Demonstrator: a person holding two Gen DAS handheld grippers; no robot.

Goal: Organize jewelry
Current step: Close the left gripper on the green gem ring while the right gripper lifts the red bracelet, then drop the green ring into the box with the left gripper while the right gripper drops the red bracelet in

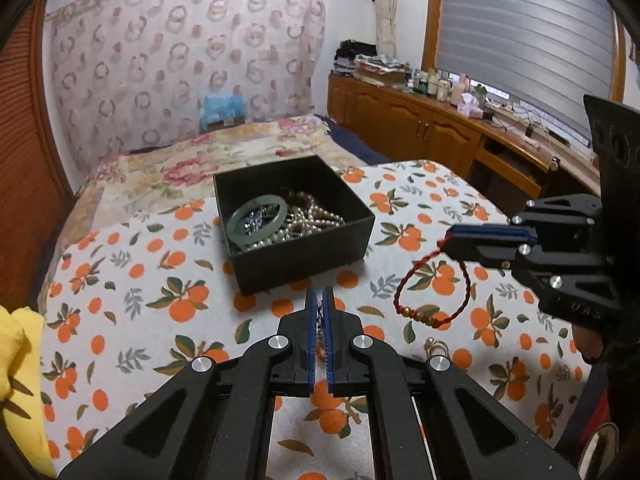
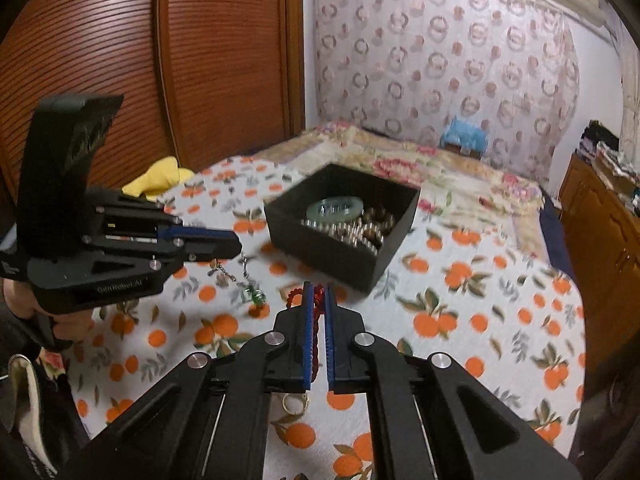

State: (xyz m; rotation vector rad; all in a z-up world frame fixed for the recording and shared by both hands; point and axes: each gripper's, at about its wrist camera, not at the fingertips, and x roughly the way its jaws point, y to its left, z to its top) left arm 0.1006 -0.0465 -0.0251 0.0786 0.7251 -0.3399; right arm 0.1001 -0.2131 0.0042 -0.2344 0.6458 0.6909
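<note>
A red cord bracelet (image 1: pixel 434 286) with gold beads is pinched at its top by the right gripper (image 1: pixel 450 242), clamped tight on the cord, and hangs as an open loop below the fingertips, its long axis running downward, beads lowest. It is held above the orange-print cloth (image 1: pixel 132 300), to the right of the black box (image 1: pixel 296 222) and apart from it. A silver chain (image 2: pixel 240 276) with a green pendant is gripped by the left gripper (image 1: pixel 319 308), closed on it just in front of the box; the chain dangles downward. Inside the box a green jade bangle (image 1: pixel 258 220) lies over pearl strands (image 1: pixel 304 220). Gold rings (image 1: pixel 436 346) rest on the cloth nearer than the bracelet.
</note>
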